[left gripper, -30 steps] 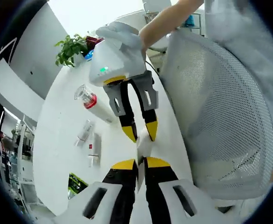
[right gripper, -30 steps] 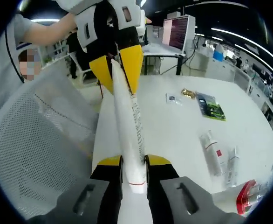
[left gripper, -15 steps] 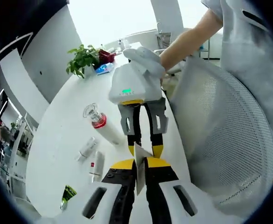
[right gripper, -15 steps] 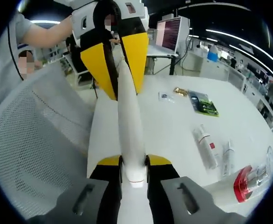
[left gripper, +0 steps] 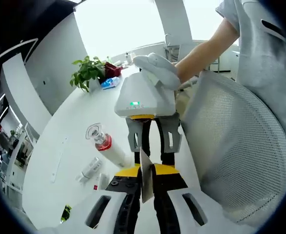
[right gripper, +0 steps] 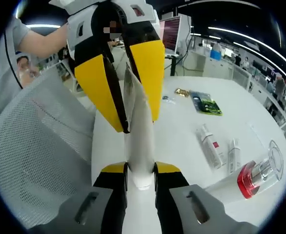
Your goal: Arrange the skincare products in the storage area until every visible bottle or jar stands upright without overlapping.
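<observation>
A white skincare tube (right gripper: 140, 151) is held in the air between both grippers. My right gripper (right gripper: 141, 169) is shut on its cap end. My left gripper (left gripper: 146, 170) is shut on the flat crimped end of the tube (left gripper: 145, 181). In the right gripper view the left gripper (right gripper: 135, 122) comes down from the top, its yellow pads (right gripper: 96, 87) on either side of the crimp. On the white table (right gripper: 182, 131) a bottle with a red band and clear cap (right gripper: 253, 175) lies on its side. Two small tubes (right gripper: 209, 151) (right gripper: 233, 155) lie flat beside it.
A grey mesh chair (left gripper: 235, 146) stands close against the table edge under the grippers. A green packet (right gripper: 206, 105) and a gold item (right gripper: 182, 92) lie farther along the table. A potted plant (left gripper: 87, 73) stands at the far end. A person's arm (left gripper: 206, 48) holds the right gripper (left gripper: 153, 153).
The two grippers have come closer together along the tube, so the left gripper looms larger in the right gripper view. Both views have shifted. The things on the table lie as before.
</observation>
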`<state>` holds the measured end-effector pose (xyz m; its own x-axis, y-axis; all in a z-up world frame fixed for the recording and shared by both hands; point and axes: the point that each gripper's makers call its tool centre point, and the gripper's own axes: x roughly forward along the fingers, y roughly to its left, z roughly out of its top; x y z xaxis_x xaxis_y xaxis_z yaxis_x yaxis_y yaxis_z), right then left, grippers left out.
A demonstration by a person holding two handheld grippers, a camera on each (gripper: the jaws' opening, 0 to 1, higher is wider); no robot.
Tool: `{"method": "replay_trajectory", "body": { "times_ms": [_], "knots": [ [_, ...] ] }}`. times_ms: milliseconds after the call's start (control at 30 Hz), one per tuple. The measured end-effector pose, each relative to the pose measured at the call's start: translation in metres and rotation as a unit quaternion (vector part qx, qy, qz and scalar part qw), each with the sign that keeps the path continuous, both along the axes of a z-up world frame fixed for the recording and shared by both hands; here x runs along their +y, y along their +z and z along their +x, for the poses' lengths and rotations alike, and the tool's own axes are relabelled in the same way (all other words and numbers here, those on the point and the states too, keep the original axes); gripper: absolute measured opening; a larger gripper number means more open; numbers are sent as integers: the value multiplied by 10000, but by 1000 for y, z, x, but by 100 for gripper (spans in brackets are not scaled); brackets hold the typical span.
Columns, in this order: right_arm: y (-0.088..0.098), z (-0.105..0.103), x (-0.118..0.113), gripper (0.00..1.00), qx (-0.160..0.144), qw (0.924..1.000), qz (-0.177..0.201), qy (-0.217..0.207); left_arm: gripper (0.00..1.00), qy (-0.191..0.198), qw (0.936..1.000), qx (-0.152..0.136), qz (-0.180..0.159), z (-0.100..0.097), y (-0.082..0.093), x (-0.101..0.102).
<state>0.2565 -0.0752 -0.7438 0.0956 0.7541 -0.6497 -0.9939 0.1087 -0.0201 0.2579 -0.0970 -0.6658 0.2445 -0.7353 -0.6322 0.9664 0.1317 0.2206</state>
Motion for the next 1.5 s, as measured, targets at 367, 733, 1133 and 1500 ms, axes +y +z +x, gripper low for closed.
{"method": "replay_trajectory", "body": {
  "times_ms": [367,733,1133,1500],
  "knots": [
    [32,2,0,19,-149,9991,365,-133,5,87,9997,10,-218,3,-1,-4],
    [37,-3,-2,13,47,9986,531,-30,15,28,9997,82,-239,0,-9,-3],
    [37,-5,-3,12,10,9983,509,290,35,325,9946,562,-815,-1,-24,16],
    [37,-5,-2,12,48,9981,490,379,40,522,9946,686,-571,0,-68,16]
  ]
}}
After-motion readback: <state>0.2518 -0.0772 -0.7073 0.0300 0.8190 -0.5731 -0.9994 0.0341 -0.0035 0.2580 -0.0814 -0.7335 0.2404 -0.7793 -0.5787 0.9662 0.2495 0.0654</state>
